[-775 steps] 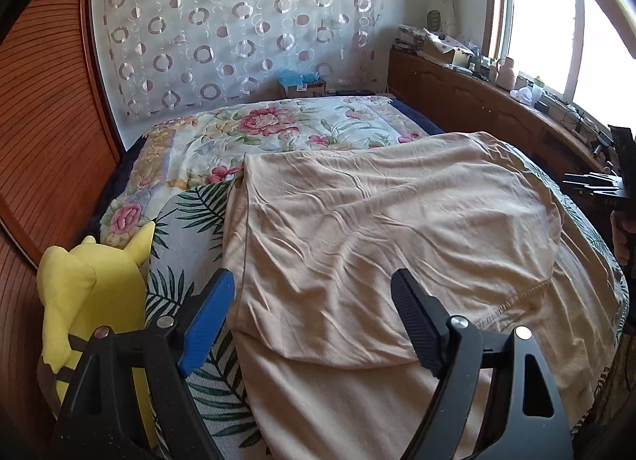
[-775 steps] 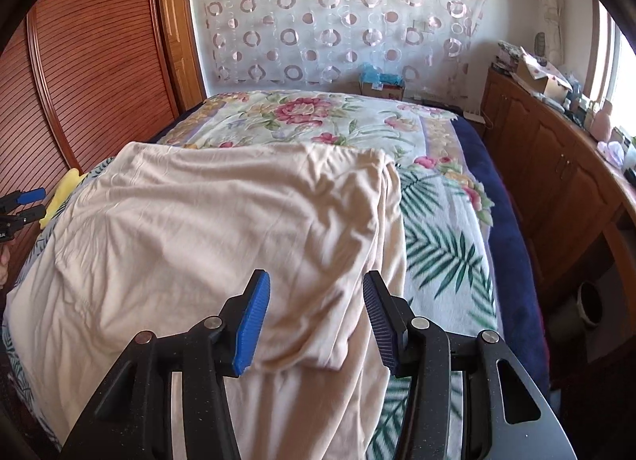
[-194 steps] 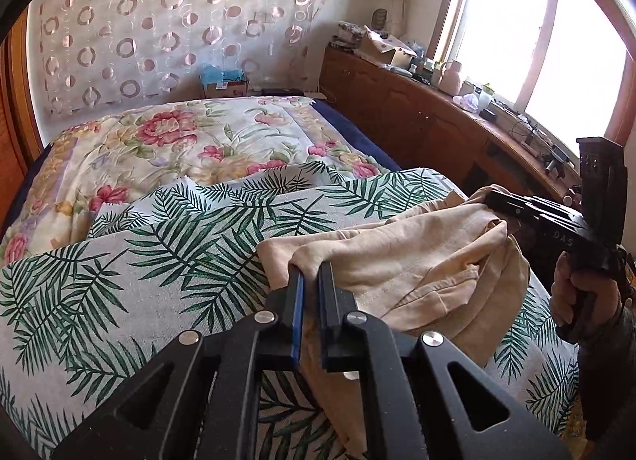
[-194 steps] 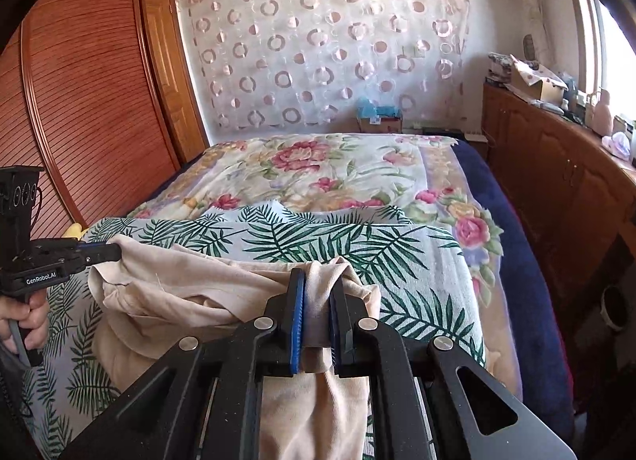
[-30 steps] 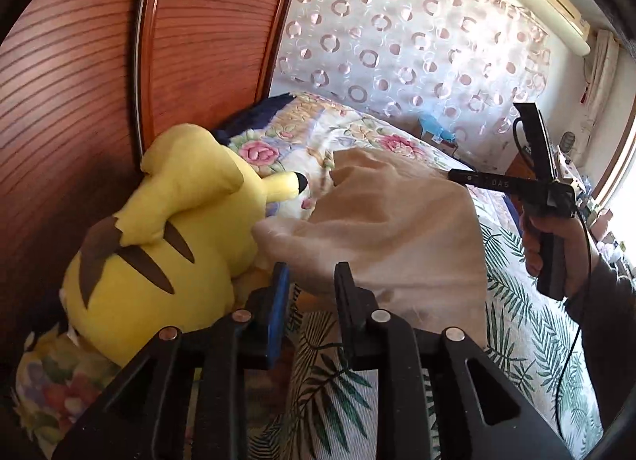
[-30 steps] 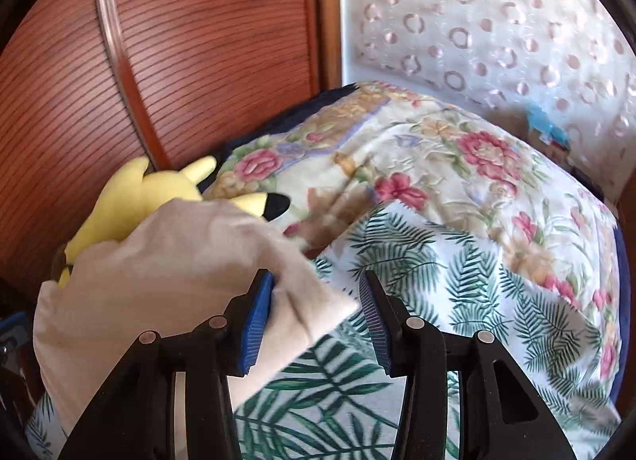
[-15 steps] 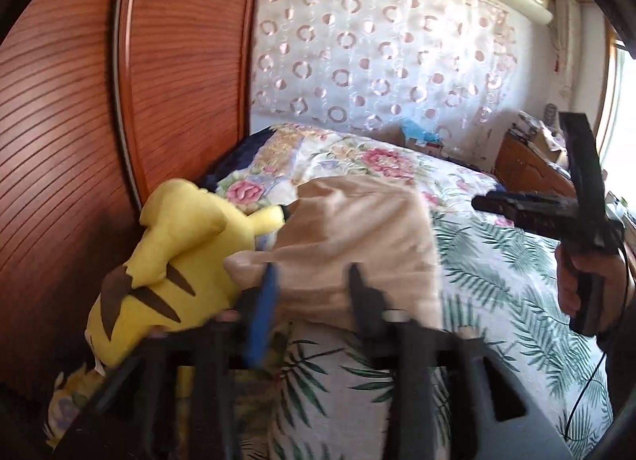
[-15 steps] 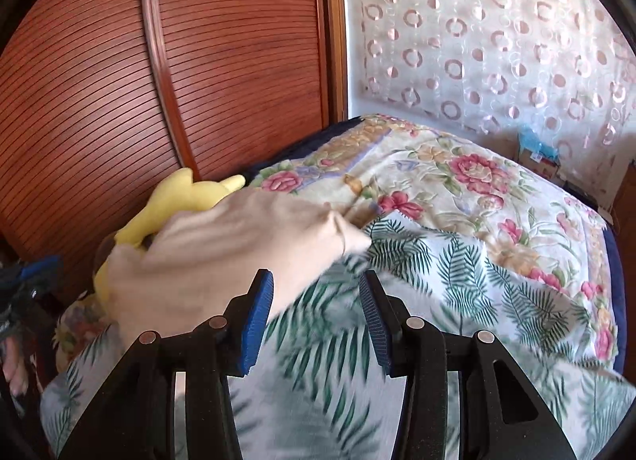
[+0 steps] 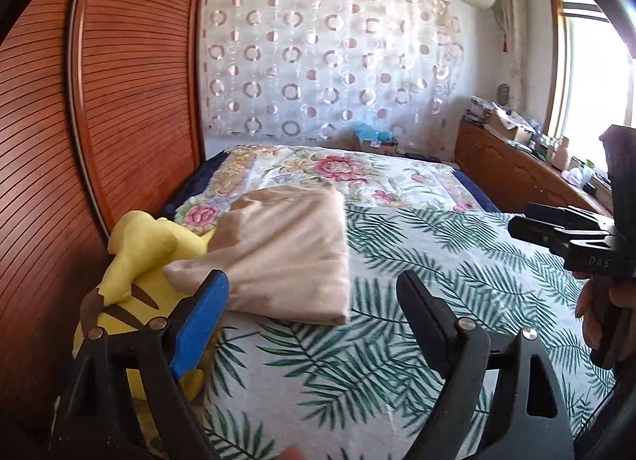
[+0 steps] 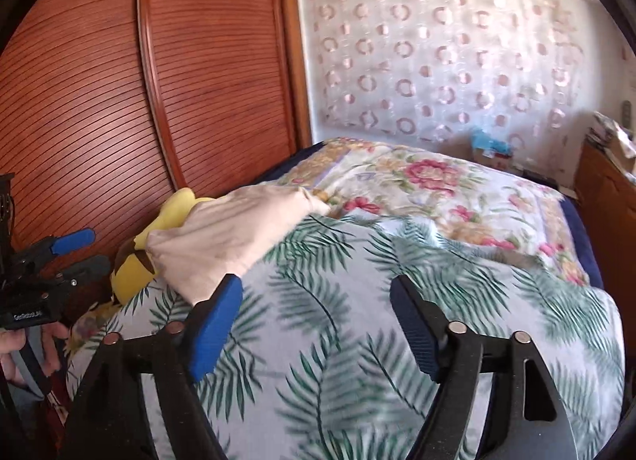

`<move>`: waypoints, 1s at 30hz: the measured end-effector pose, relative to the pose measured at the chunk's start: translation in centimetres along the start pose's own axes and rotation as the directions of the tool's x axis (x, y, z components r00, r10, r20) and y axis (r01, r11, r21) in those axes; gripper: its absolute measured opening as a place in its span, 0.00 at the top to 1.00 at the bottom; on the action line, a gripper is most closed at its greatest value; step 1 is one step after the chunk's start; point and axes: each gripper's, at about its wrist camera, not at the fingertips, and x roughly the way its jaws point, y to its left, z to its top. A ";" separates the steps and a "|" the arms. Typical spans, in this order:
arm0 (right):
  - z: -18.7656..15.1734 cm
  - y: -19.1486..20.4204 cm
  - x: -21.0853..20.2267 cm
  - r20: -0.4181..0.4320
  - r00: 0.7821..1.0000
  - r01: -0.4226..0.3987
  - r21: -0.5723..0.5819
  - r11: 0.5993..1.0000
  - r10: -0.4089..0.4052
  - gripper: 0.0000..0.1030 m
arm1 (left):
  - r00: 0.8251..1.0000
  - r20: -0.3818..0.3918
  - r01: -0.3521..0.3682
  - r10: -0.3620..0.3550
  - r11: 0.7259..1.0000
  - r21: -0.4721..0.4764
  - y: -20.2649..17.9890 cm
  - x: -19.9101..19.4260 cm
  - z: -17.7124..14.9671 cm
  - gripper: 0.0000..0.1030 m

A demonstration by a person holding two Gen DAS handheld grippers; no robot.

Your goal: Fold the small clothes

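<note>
I am letting go, both the left gripper and right gripper having just been opening and holding nothing, the folded beige cloth lying against the yellow plush toy at the bed's left edge, so I judge fetching another garment comes next.

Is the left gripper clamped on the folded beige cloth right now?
No. In the left wrist view the left gripper is wide open with only palm-print bedspread between its fingers; the folded beige cloth lies beyond them.

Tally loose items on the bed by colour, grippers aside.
Beige: 1, folded beige cloth garment
Yellow: 1, yellow plush toy with brown stripes
Total: 2
</note>
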 end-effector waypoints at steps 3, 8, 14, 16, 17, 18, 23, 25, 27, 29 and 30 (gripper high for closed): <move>-2.1 0.5 -3.2 0.016 0.998 0.058 0.041 0.997 -0.059 0.21 | 0.999 -0.015 0.043 -0.043 0.999 0.009 -1.6 0.1 -0.5 0.16; -4.7 0.7 -7.6 0.028 0.988 0.150 0.093 0.984 -0.153 0.21 | 0.996 -0.008 0.088 -0.087 0.995 0.045 -4.6 -0.8 -1.0 0.16; -6.0 1.6 -14.2 0.081 0.965 0.238 0.136 0.962 -0.250 0.21 | 0.994 0.027 0.105 -0.108 0.992 0.076 -7.7 -2.9 0.2 0.16; -6.3 2.6 -16.1 0.102 0.958 0.254 0.139 0.957 -0.269 0.21 | 0.993 0.044 0.103 -0.107 0.991 0.083 -8.6 -3.8 0.8 0.16; -6.6 3.0 -17.1 0.114 0.955 0.257 0.144 0.955 -0.275 0.21 | 0.993 0.053 0.102 -0.106 0.991 0.083 -9.0 -4.2 1.0 0.16; -6.7 3.2 -17.9 0.123 0.952 0.261 0.150 0.954 -0.280 0.21 | 0.992 0.062 0.102 -0.107 0.991 0.084 -9.3 -4.6 1.3 0.16; -7.5 4.2 -20.8 0.172 0.936 0.280 0.161 0.946 -0.307 0.21 | 0.986 0.091 0.132 -0.141 0.986 0.106 -10.7 -6.7 3.0 0.16; -7.9 4.5 -21.6 0.191 0.929 0.286 0.167 0.943 -0.316 0.21 | 0.983 0.115 0.132 -0.145 0.985 0.113 -11.1 -7.6 3.4 0.16; -8.5 4.7 -21.5 0.199 0.926 0.288 0.177 0.941 -0.321 0.21 | 0.980 0.130 0.139 -0.153 0.984 0.116 -11.5 -8.2 3.7 0.16; -8.7 5.0 -20.7 0.201 0.923 0.295 0.182 0.938 -0.329 0.21 | 0.979 0.139 0.133 -0.149 0.984 0.115 -11.6 -8.6 3.8 0.16; -8.9 5.1 -20.7 0.205 0.921 0.295 0.184 0.938 -0.330 0.21 | 0.979 0.142 0.130 -0.146 0.985 0.114 -11.7 -8.7 3.9 0.16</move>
